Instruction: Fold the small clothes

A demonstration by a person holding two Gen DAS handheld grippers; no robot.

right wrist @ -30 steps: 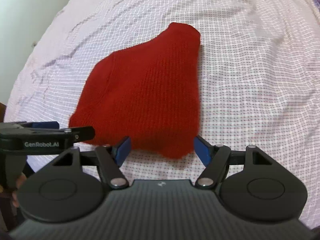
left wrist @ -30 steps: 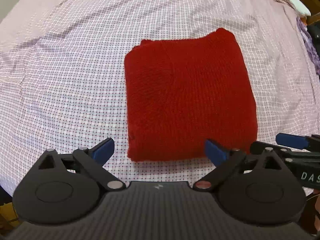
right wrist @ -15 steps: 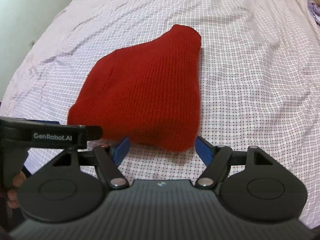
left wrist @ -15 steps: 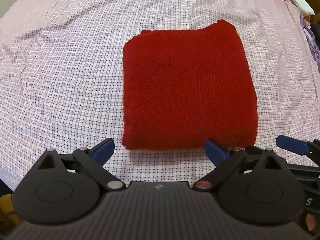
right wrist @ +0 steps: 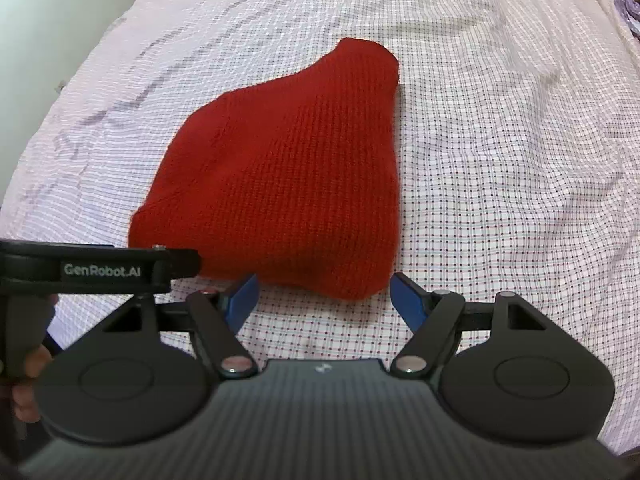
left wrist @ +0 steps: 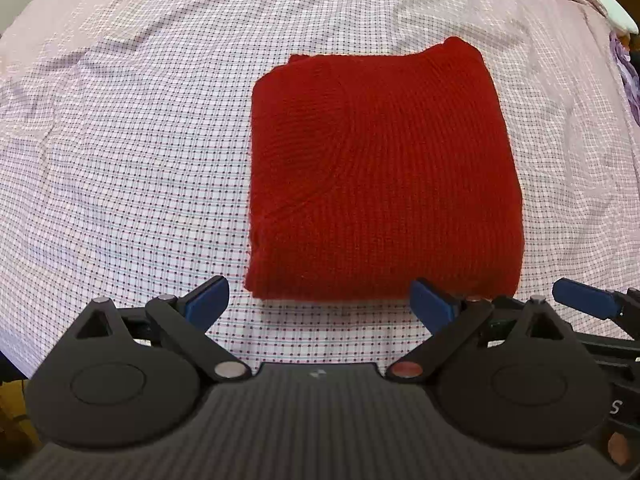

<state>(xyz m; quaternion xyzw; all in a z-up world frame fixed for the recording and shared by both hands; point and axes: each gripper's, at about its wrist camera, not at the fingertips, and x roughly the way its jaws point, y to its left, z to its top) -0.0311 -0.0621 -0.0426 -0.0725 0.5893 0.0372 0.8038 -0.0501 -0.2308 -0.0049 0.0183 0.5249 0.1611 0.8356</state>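
Observation:
A red knitted garment (left wrist: 380,168) lies folded into a thick, roughly square pile on the checked bedsheet (left wrist: 120,168). My left gripper (left wrist: 320,304) hovers open just short of the pile's near edge, with nothing between its blue pads. In the right wrist view the same red garment (right wrist: 288,184) lies ahead, and my right gripper (right wrist: 325,298) stands open in front of its near right corner, holding nothing. A blue finger of the right gripper (left wrist: 584,303) shows at the right edge of the left wrist view. The left gripper's black body (right wrist: 100,270) crosses the left side of the right wrist view.
The pink checked bedsheet (right wrist: 500,168) is wrinkled all around the pile. A pale wall (right wrist: 52,20) stands at the far left. White and purple items (left wrist: 624,52) lie at the bed's far right edge. A person's hand (right wrist: 28,384) grips the left gripper's handle.
In both views the red pile sits slightly farther from the fingertips than a second ago, as both grippers drew back a little. Both stayed open and the garment has not moved.

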